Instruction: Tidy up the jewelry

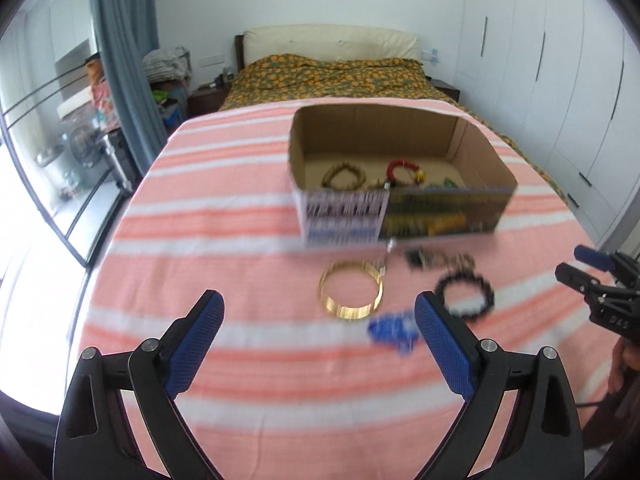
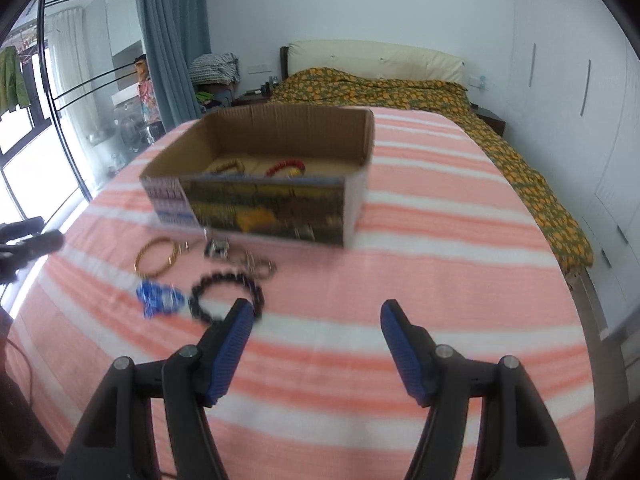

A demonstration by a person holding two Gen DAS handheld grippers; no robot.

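An open cardboard box (image 1: 404,216) (image 2: 264,210) stands on the striped cloth, holding a tan bead bracelet (image 1: 343,176), a red bracelet (image 1: 402,169) (image 2: 285,167) and other pieces. In front of it lie a gold bangle (image 1: 351,294) (image 2: 157,257), a black bead bracelet (image 1: 466,294) (image 2: 226,294), a blue beaded piece (image 1: 392,330) (image 2: 160,298) and a small tangle of chain (image 1: 440,259) (image 2: 244,258). My left gripper (image 1: 320,318) is open and empty, just short of the bangle. My right gripper (image 2: 316,314) (image 1: 580,268) is open and empty, its left fingertip by the black bracelet.
The pink and white striped cloth (image 1: 240,208) covers the near end of a bed with an orange patterned cover (image 2: 400,84). White wardrobes (image 1: 560,80) line the right wall. A window, curtain (image 2: 172,40) and clutter are at the left.
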